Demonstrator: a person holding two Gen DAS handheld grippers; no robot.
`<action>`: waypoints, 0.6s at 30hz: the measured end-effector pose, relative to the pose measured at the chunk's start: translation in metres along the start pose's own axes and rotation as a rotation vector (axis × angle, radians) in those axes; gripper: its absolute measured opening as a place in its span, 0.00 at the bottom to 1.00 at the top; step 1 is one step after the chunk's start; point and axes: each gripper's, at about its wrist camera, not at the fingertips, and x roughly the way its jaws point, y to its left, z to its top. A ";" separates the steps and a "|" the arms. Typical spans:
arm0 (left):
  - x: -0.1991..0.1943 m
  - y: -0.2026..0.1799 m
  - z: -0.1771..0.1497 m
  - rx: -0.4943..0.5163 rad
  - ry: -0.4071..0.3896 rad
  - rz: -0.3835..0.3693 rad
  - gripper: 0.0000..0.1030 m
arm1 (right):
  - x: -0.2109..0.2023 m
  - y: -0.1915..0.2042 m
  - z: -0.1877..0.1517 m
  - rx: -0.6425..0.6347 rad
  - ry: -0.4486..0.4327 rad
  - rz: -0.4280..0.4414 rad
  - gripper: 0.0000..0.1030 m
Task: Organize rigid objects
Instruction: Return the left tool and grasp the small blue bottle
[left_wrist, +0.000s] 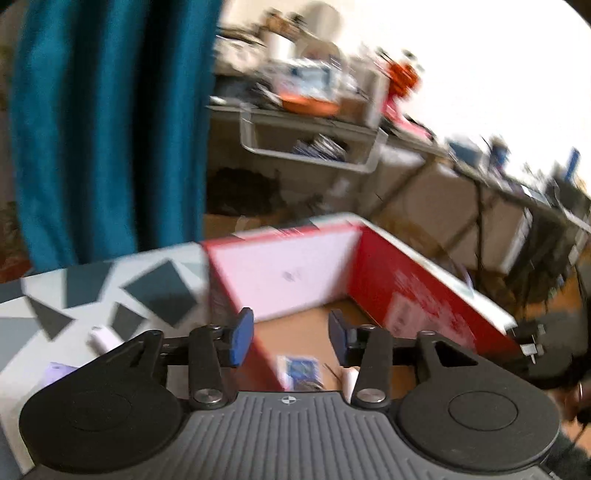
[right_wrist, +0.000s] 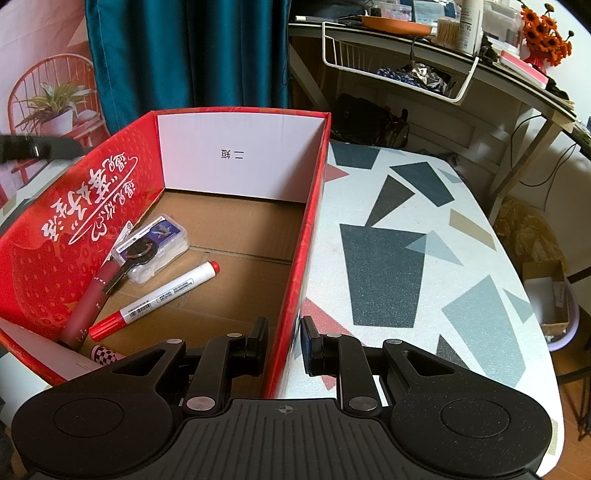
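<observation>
A red cardboard box (right_wrist: 314, 221) stands on the patterned table (right_wrist: 424, 221). Inside it lie a white marker with red caps (right_wrist: 159, 297), a dark red tube (right_wrist: 86, 299), a clear plastic case (right_wrist: 155, 243) with a black key on it, and a checkered item (right_wrist: 101, 352). My right gripper (right_wrist: 283, 349) straddles the box's right wall, jaws close on either side of it. My left gripper (left_wrist: 291, 338) is open and empty above the box (left_wrist: 406, 295), in a blurred view. A blue case (left_wrist: 301, 371) shows in the box. A white cylinder (left_wrist: 101, 338) and a lilac item (left_wrist: 55, 371) lie on the table left of the box.
A teal curtain (right_wrist: 184, 55) hangs behind the table. A cluttered shelf with a white wire basket (right_wrist: 399, 70) stands at the back right. The table's rounded edge (right_wrist: 546, 332) drops off at the right, with a bin on the floor (right_wrist: 554, 302).
</observation>
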 end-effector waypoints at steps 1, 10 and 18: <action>-0.004 0.008 0.002 -0.024 -0.015 0.024 0.54 | 0.000 0.000 0.000 0.000 0.000 0.000 0.18; -0.024 0.082 -0.007 -0.196 -0.041 0.242 0.82 | 0.000 0.000 0.000 0.000 0.000 0.000 0.18; -0.002 0.091 -0.035 -0.184 0.054 0.262 0.64 | 0.000 0.000 0.000 -0.001 0.001 0.000 0.18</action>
